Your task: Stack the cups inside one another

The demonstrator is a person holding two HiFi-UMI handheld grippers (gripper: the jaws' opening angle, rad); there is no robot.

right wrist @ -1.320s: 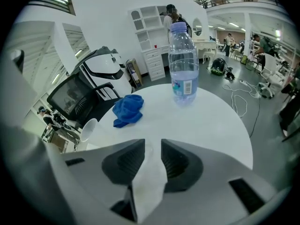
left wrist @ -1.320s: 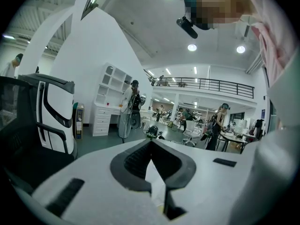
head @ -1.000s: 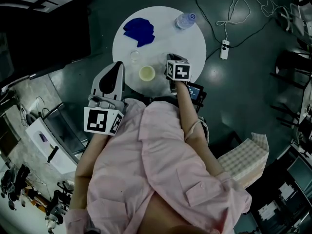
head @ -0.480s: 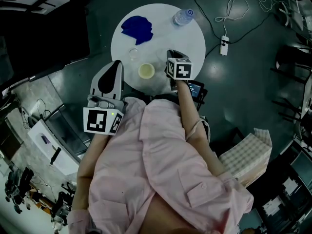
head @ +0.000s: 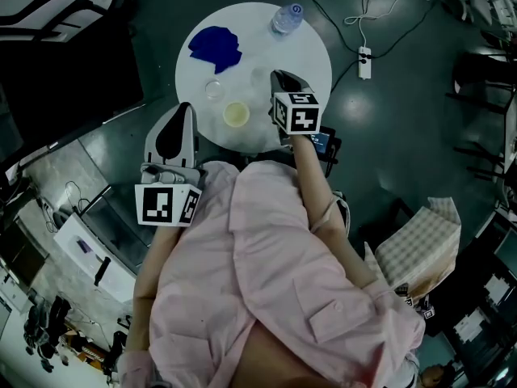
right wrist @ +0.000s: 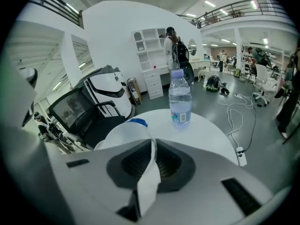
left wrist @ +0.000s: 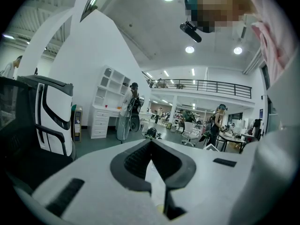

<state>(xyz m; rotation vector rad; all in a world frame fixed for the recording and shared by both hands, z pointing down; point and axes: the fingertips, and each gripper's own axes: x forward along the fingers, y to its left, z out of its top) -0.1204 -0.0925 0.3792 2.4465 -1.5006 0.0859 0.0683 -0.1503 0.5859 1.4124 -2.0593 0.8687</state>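
Note:
On the round white table (head: 311,55) stand a clear cup (head: 214,89) and a yellowish cup (head: 236,113), both upright near the front left. My right gripper (head: 275,76) hangs above the table beside them. It is shut on the wall of a translucent white cup (right wrist: 123,136), whose rim is pinched between the jaws (right wrist: 152,144). My left gripper (head: 179,113) hovers off the table's left edge, level, with its jaws together (left wrist: 150,142) and nothing in them.
A water bottle (head: 285,18) stands at the table's far edge, also seen ahead in the right gripper view (right wrist: 180,97). A blue cloth (head: 214,48) lies at the back left. A power strip (head: 363,55) and cables lie on the floor to the right.
My right gripper has risen from the table with the translucent cup in it and tilted. The left gripper has stayed where it was.

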